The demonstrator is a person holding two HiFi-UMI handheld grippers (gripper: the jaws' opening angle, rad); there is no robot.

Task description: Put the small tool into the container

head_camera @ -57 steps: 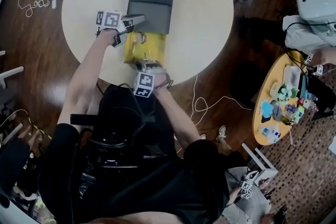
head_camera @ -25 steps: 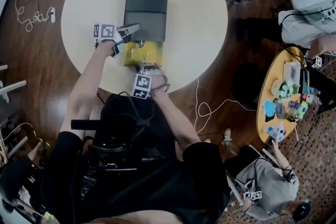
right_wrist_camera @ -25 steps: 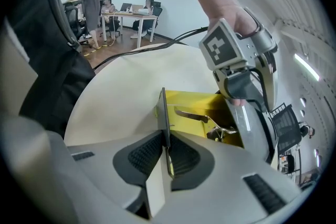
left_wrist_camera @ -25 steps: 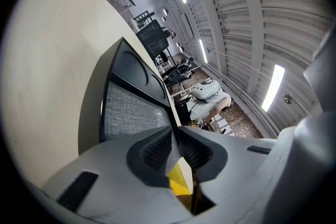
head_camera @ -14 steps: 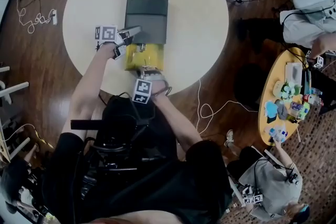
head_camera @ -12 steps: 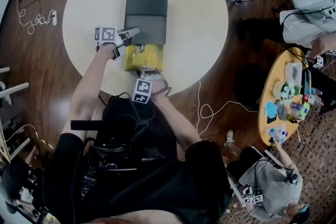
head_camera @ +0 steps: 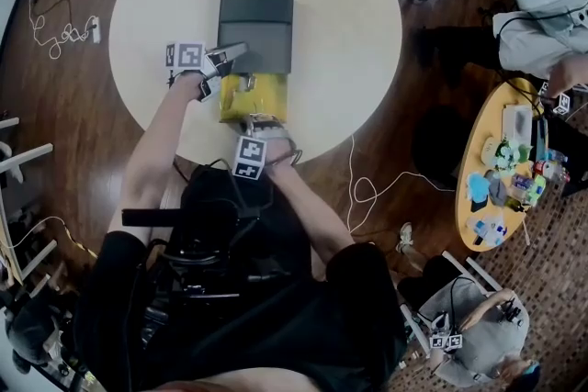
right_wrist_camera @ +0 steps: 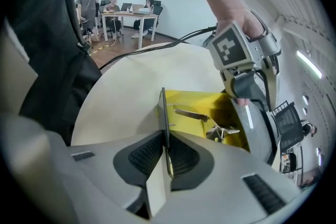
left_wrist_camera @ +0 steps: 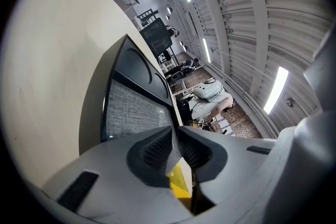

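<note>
Right jaws (right_wrist_camera: 167, 152) are clamping the near wall of the yellow container (right_wrist_camera: 199, 99), narrowed down to that thin wall. Left jaws (left_wrist_camera: 176, 150) are nearly together, pinching a yellow edge of it on the far-left side. The container is sitting by the near edge of the surface (head_camera: 340, 32), with the dark case (head_camera: 256, 18) touching its far side. The small tool (right_wrist_camera: 194, 114) is already lying inside on the floor, just beyond my right jaws. Its long axis is running across from that wall toward the left gripper. Judging the drop done; a lift-out would favour the right.
</note>
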